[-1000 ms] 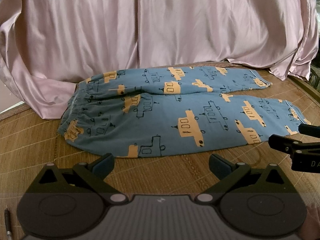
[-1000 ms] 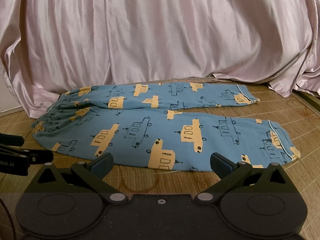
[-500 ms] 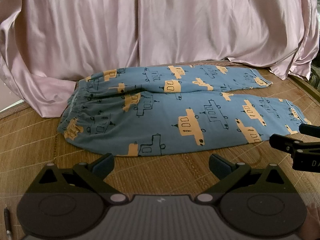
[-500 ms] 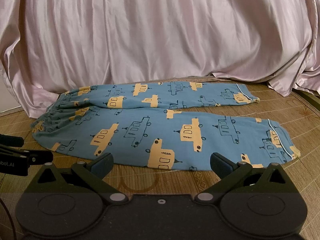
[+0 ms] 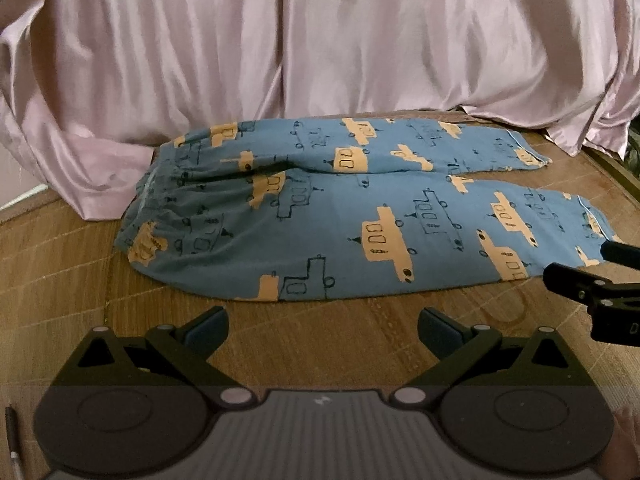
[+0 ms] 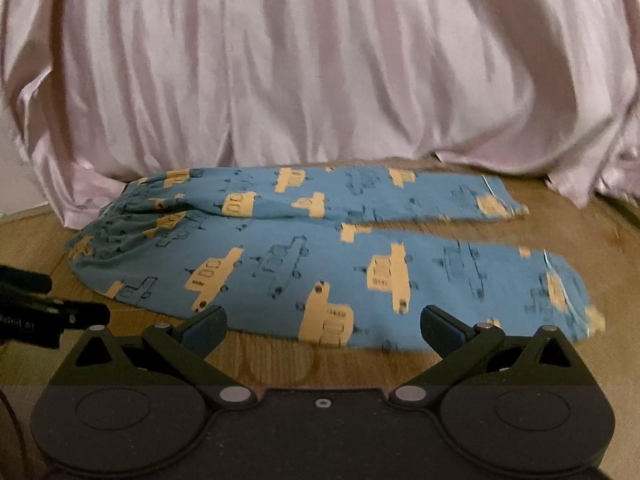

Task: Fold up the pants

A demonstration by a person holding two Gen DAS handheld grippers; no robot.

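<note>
Blue pants [image 5: 360, 208] [image 6: 320, 256] printed with yellow cars lie flat on a woven mat, waistband at the left, both legs stretched to the right side by side. My left gripper [image 5: 322, 326] is open, hovering just short of the near leg's front edge, empty. My right gripper [image 6: 322, 326] is also open and empty, its fingertips at the near leg's front edge close to the cuff end. The right gripper's fingers [image 5: 576, 280] show at the right edge of the left wrist view; the left gripper's fingers [image 6: 60, 312] show at the left of the right wrist view.
A pale pink satin cloth [image 5: 320, 40] [image 6: 320, 60] hangs behind the pants and spills onto the mat [image 5: 60, 280] at the back left and right. A pen [image 5: 12, 448] lies at the near left corner.
The right gripper has moved forward toward the near leg, so the pants loom larger and slightly blurred in its view. The left gripper has barely shifted.
</note>
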